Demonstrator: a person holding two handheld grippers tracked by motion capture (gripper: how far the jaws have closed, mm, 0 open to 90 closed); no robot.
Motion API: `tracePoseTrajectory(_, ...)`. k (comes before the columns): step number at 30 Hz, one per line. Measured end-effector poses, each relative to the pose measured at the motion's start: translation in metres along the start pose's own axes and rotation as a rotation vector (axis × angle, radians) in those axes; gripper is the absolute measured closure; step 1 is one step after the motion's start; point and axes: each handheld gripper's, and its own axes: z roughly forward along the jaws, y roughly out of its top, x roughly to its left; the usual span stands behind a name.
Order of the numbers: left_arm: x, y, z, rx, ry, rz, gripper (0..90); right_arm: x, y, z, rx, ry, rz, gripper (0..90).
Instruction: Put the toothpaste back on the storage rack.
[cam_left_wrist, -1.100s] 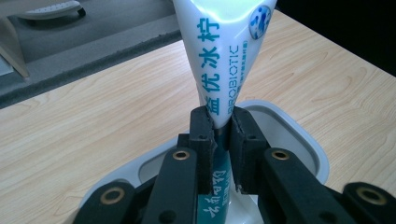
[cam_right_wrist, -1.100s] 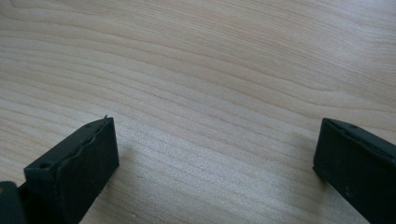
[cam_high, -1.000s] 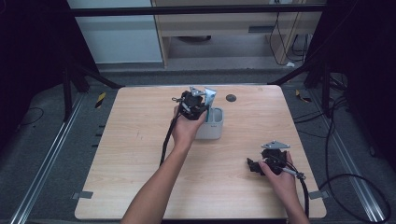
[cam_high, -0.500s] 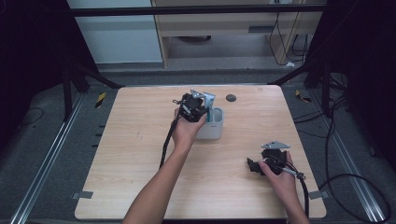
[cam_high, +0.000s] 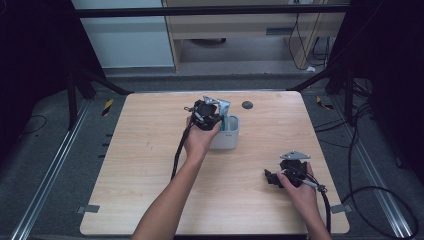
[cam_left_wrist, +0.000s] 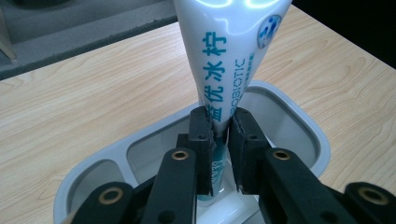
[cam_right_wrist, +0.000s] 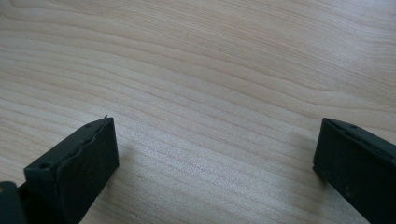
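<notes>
A white toothpaste tube (cam_left_wrist: 224, 56) with teal lettering stands upright, its lower end inside a white oval container (cam_left_wrist: 299, 121). My left gripper (cam_left_wrist: 222, 135) is shut on the tube just above the container's rim. In the high view the left gripper (cam_high: 207, 115) is over the container (cam_high: 227, 140) near the table's middle back. My right gripper (cam_high: 270, 177) rests low at the table's front right, its jaws pointing left. In the right gripper view the right gripper (cam_right_wrist: 215, 140) is open over bare wood with nothing between its fingers.
A small dark round disc (cam_high: 247, 105) lies on the wooden table (cam_high: 140, 190) behind the container. The left gripper's cable (cam_high: 177, 150) trails along the forearm. Dark frame legs and a floor rail (cam_high: 50, 170) flank the table.
The left gripper has sunk slightly with the tube, closer to the container. The right gripper has stayed put.
</notes>
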Motion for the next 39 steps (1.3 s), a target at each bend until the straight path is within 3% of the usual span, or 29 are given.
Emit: tracePoseTrajectory(39,0.0016,0.0008,0.0004,0.010,-0.008,-0.009,78.3,0.0000,0.0000,-0.0001,0.001,-0.001,0.000,0.3)
